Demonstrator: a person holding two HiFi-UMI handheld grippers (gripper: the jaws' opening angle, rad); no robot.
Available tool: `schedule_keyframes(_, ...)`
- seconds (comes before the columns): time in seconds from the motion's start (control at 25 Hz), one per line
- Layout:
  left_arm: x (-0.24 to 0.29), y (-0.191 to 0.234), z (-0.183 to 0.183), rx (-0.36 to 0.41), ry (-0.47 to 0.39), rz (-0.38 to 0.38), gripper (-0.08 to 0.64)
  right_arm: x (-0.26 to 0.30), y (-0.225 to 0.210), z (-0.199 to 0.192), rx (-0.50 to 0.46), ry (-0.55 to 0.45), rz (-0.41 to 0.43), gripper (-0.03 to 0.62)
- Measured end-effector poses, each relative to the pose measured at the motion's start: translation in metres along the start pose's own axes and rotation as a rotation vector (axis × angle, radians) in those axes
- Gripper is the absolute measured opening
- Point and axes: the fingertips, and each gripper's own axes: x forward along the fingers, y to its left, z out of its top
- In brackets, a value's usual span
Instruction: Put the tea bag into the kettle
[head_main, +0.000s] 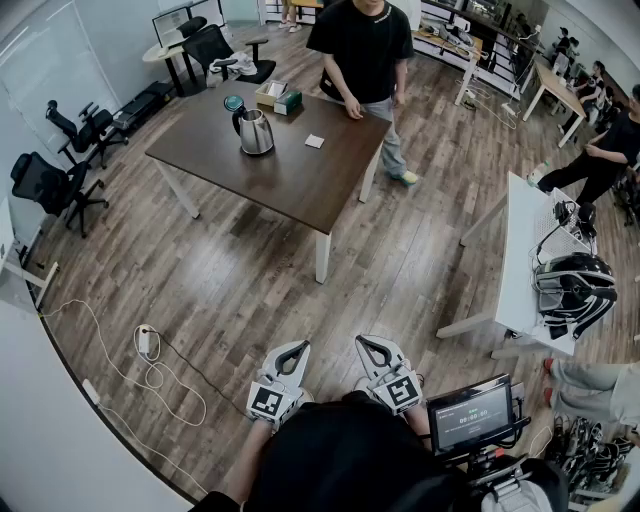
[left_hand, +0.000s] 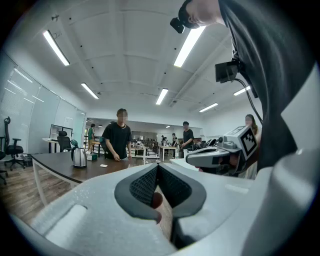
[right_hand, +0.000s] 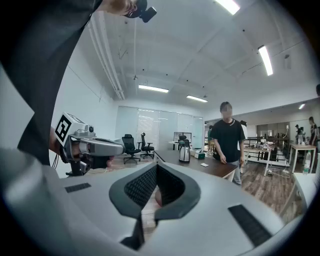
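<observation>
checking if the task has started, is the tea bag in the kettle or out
Out: the tea bag lies flat on the table, apart from the upright kettle.

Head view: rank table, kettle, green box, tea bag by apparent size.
1. table
2. kettle
3. green box
4. tea bag
All lie at about the same distance from the camera, so nearness doesn't skew this.

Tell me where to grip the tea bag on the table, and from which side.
Probably pinch one edge of the tea bag, coming down at a slant from the near side. It lies flat on the table, apart from the kettle, so no upright face is offered; any string is too small to see.
</observation>
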Motion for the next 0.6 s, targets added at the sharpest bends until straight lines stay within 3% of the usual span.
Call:
schedule_keyframes(0.24,-0.031,-0.012,-0.007,-0.014,0.041,0.027,0.0,-0.012,0.037,-0.007,0.072,0.012,0.083,0.005)
schedule_keyframes(0.36,-0.027,-0.007,-0.006,-0.004,0.034,0.035,0.0,-0.007,0.039,0.001,0.053,-0.023,0.108,0.005)
schedule_keyframes(0.6,-0.018,-0.007,-0.004,0.002,0.018,0.031,0.0,-0.007,0.005,0.012,0.017,-0.053,-0.005,0.005)
